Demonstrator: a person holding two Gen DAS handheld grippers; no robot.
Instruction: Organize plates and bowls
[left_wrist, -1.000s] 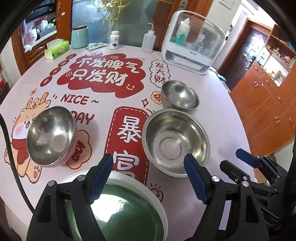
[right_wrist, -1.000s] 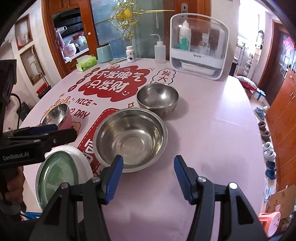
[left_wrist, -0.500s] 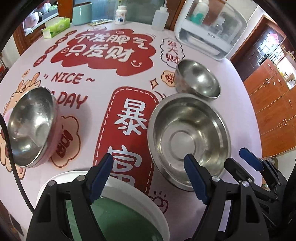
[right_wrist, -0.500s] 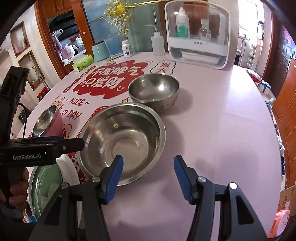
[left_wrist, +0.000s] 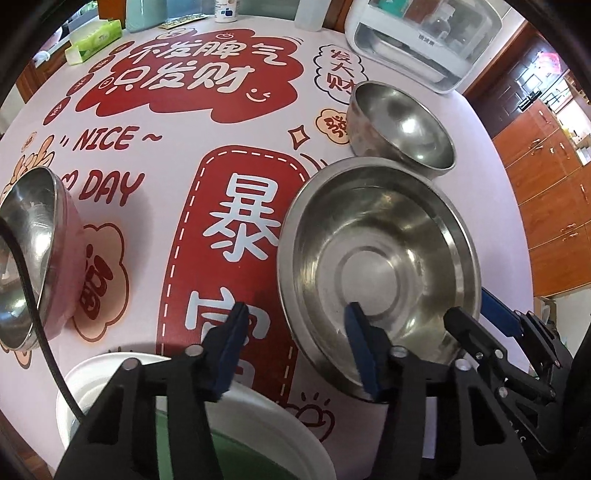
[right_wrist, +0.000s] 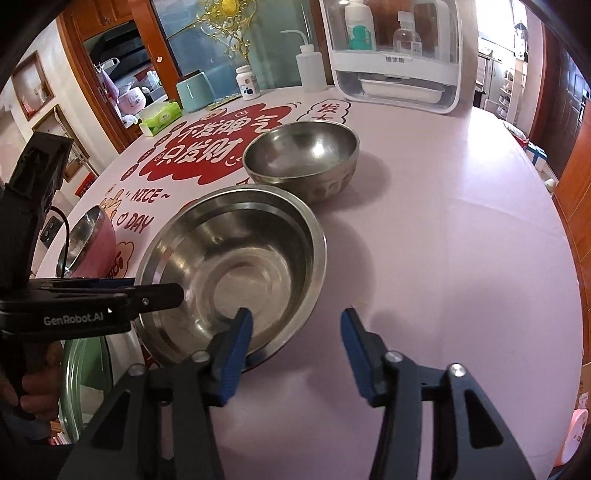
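Observation:
A large steel bowl (left_wrist: 376, 258) (right_wrist: 236, 266) stands on the printed pink table (left_wrist: 147, 177). My left gripper (left_wrist: 295, 325) straddles its near-left rim, one finger inside and one outside. Its jaws are closing and the pads are clear of the rim. My right gripper (right_wrist: 295, 332) straddles the near-right rim the same way, jaws also closing, not pressing. A small steel bowl (left_wrist: 402, 125) (right_wrist: 303, 162) sits just behind. A pink bowl with a steel inside (left_wrist: 33, 251) (right_wrist: 88, 243) is at the left. A white plate with a green centre (left_wrist: 221, 424) (right_wrist: 85, 376) lies under the left gripper.
A white dish box (right_wrist: 395, 55) stands at the back of the table, with a squeeze bottle (right_wrist: 310, 70), a pill bottle (right_wrist: 248, 83), a teal container (right_wrist: 195, 92) and a tissue pack (right_wrist: 160, 118) to its left. A hand (right_wrist: 33, 398) holds the left gripper. Wooden cabinets (left_wrist: 546, 177) stand past the right edge.
Both grippers have come down and closer to the large steel bowl. Their jaws have narrowed, and each now has the bowl's rim between its fingers.

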